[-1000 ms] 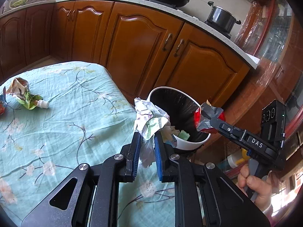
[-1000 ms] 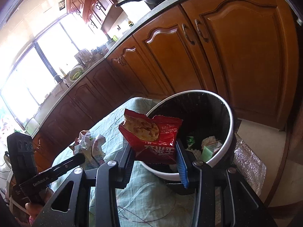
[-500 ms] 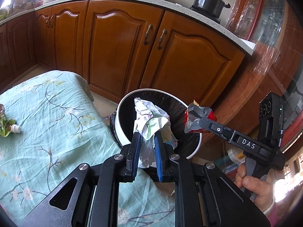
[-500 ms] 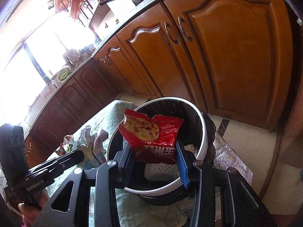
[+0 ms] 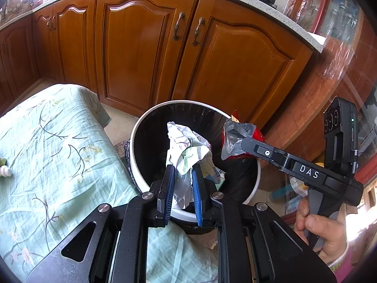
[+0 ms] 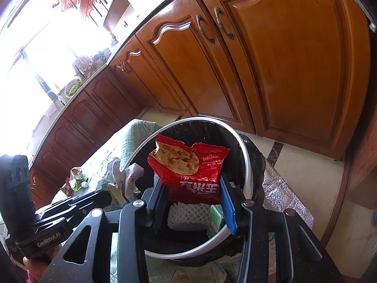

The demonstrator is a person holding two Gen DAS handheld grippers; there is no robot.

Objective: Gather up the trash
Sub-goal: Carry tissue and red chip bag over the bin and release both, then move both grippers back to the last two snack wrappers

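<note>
Step in hand: release over the bin; both pieces of trash hang above the round white-rimmed waste bin with black liner [image 5: 139,141], neither dropped yet.
Left gripper [image 5: 181,179]: fingers nearly together, clamped on a crumpled white printed paper wad [image 5: 186,148]; the wad stands up out of the pads at 12 o'clock, over the bin's mouth.
Right gripper [image 6: 193,195]: jaws have just been opening, with the torn red foil snack bag printed with chips [image 6: 188,165] between them; the blue pad at 3 o'clock touches the bag's edge, while contact on the dark pad at 9 o'clock cannot be told. I judge the grip loosened, the bag not yet fallen.
Bin contents: white foam netting [image 6: 186,217] and a small green carton [image 6: 215,219] lie at the bottom, at 6 o'clock of the bag.
Bin position: on the floor, touching the corner of the table under a pale green floral cloth [image 5: 47,153], in front of brown wooden cabinet doors [image 5: 141,47].
Remaining trash: a crumpled green-and-red wrapper with a white cap [image 6: 76,181] lies on the cloth, at 9 o'clock of the bin in the right wrist view.
Next move: open the right jaws fully so the bag falls clear, then part the left fingers; both loads sit inside the rim, so no further travel seems needed.
Risk: the light paper may cling to a pad.
</note>
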